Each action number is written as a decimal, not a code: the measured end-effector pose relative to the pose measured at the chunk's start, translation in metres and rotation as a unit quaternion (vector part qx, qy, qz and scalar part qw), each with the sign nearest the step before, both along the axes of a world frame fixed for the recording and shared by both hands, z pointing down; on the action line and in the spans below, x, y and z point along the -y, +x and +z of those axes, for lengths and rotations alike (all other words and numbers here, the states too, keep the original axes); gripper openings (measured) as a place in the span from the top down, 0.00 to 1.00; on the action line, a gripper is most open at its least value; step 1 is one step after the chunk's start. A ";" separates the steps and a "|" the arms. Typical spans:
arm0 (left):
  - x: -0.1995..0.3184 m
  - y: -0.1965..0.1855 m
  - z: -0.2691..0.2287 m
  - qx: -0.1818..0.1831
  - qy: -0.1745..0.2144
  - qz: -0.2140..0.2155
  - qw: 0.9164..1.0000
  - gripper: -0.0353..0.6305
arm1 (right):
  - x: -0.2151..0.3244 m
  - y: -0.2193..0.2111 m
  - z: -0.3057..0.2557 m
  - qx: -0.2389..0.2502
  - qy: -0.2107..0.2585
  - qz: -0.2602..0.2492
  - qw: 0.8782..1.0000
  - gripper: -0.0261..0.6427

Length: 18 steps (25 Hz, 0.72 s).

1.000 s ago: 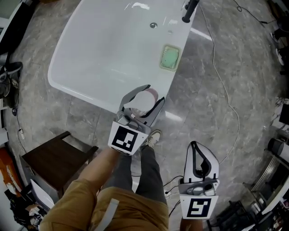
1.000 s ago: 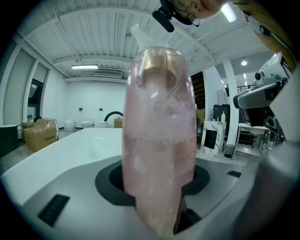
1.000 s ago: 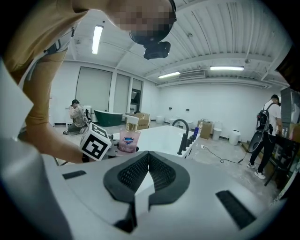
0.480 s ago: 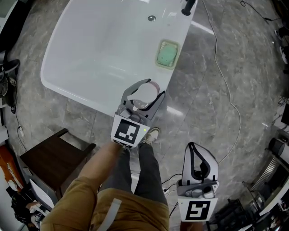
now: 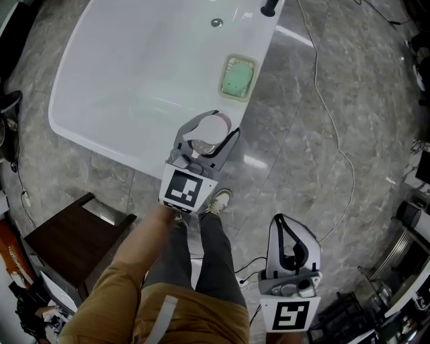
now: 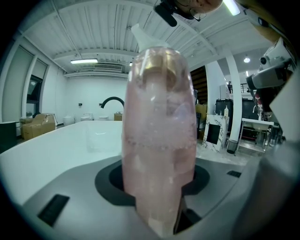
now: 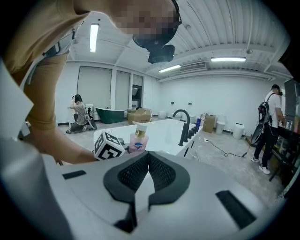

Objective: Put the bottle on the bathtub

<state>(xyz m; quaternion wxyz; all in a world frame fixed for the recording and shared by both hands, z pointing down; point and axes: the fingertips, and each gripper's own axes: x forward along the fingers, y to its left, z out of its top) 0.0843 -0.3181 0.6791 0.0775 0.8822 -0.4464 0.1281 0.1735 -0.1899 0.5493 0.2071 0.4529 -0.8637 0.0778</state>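
A pink bottle point(image 6: 158, 140) with a gold collar and white pump stands upright between the jaws of my left gripper point(image 5: 216, 125), which is shut on it. In the head view the bottle point(image 5: 210, 129) hangs over the near rim of the white bathtub point(image 5: 134, 74), at its right end. My right gripper point(image 5: 287, 222) is lower right, over the floor and away from the tub, its jaws shut together on nothing. In the right gripper view, past that gripper's point(image 7: 149, 157) closed tips, the bottle point(image 7: 138, 141) shows in front of the bathtub point(image 7: 164, 131).
A green soap dish point(image 5: 237, 76) lies on the tub's right rim, a black faucet point(image 5: 269, 8) at the far corner. A dark wooden stool point(image 5: 67, 238) stands lower left. A cable point(image 5: 329, 114) runs over the marble floor. People are in the room beyond point(image 7: 79, 112).
My left gripper has carried the bottle a little forward toward the tub's near rim. The right gripper has stayed shut and hardly moved.
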 end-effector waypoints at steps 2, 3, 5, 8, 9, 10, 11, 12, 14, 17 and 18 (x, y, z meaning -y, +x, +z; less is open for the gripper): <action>0.002 0.004 0.003 0.004 0.000 0.002 1.000 0.63 | 0.000 0.004 0.000 -0.002 -0.001 0.001 1.000 0.95; 0.003 0.007 0.005 0.006 0.001 0.004 1.000 0.63 | 0.001 0.006 0.001 -0.002 -0.001 0.003 1.000 0.95; 0.004 0.010 0.007 0.008 0.003 0.007 1.000 0.63 | 0.002 0.009 0.001 -0.001 0.001 0.005 1.000 0.95; 0.009 0.011 0.007 0.008 0.014 0.007 1.000 0.63 | 0.003 0.011 0.007 -0.004 0.000 0.007 1.000 0.95; 0.011 0.011 0.006 0.009 0.018 0.007 1.000 0.63 | 0.002 0.012 0.009 -0.005 -0.002 0.007 1.000 0.95; 0.012 0.011 0.006 0.011 0.020 0.008 1.000 0.63 | 0.002 0.013 0.011 -0.006 -0.003 0.008 1.000 0.95; 0.012 0.011 0.006 0.012 0.020 0.008 1.000 0.62 | 0.002 0.014 0.011 -0.006 -0.004 0.010 1.000 0.95; 0.011 0.011 0.006 0.013 0.019 0.007 1.000 0.62 | 0.001 0.016 0.011 -0.006 -0.004 0.012 1.000 0.95; 0.009 0.011 0.007 0.018 0.019 0.009 1.000 0.63 | 0.001 0.018 0.010 -0.006 -0.005 0.013 1.000 0.95; 0.007 0.013 0.007 0.025 0.017 0.016 0.999 0.63 | 0.004 0.019 0.008 -0.009 -0.003 0.012 1.000 0.95; 0.007 0.012 0.008 0.025 0.015 0.018 0.999 0.63 | 0.006 0.019 0.006 -0.011 -0.001 0.012 1.000 0.95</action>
